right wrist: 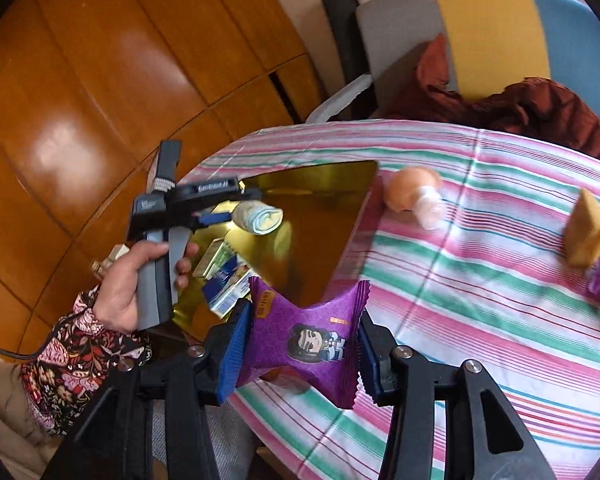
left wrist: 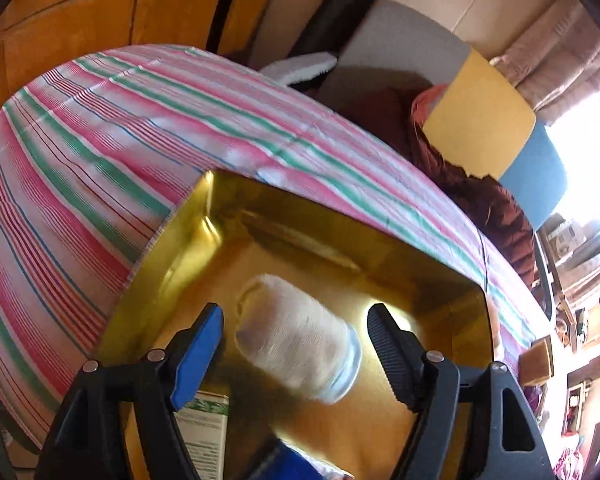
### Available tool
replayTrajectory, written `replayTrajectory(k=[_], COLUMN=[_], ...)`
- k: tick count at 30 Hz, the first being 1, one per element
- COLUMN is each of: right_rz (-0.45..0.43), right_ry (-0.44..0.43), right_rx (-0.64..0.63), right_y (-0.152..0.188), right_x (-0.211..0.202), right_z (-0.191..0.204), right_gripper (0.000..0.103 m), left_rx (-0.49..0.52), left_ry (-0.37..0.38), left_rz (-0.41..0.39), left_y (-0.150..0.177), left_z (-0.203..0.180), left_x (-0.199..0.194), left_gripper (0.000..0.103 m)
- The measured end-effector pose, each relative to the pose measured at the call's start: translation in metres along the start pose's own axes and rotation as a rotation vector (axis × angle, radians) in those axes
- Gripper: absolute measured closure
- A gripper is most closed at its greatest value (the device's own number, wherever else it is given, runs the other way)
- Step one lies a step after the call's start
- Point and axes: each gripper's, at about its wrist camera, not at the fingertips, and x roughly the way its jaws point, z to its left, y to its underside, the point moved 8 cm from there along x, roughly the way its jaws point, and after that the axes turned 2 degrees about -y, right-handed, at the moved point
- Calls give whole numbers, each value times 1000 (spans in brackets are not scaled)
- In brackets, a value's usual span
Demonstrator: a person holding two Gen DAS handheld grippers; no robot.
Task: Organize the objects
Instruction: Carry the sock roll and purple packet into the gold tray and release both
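While the left hand-held gripper (left wrist: 296, 344) gapes over the roll (left wrist: 296, 336), the right (right wrist: 300, 352) clamps a packet (right wrist: 304, 336); the tray (right wrist: 320, 196) lies upper left.

1. The left gripper (right wrist: 220, 216), seen from the right wrist view, bears white lettering on its black body, roughly "GenRobot.AI".
2. The purple snack packet (right wrist: 306, 338) shows a cartoon figure; its small print is unreadable.
3. Print on the boxes (right wrist: 224, 280) is too blurred to read.

Far half of gold tray (left wrist: 300, 216) bare, open from above. Near half crowded: rolled cloth (left wrist: 296, 336), cartons (right wrist: 224, 276). Left gripper (right wrist: 216, 216) over tray's left side. Striped bench (right wrist: 480, 280) open between toy (right wrist: 412, 196) and sponge (right wrist: 588, 232).
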Motion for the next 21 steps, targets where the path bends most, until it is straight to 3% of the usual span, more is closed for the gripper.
replayTrajectory(k=[10,21], right_rz=[79,182], right_ry=[-31,33], right_rx=[-40,0], right_y=[-2,-20], right_x=[46,117], right_z=[26,30], right_gripper=[53,53], left_rx=[-2,48], left_ry=[35,-30], left_rz=[-37,-119], left_y=[13,6], left_z=[5,6], left_x=[-30,-74], left_gripper=[27,27])
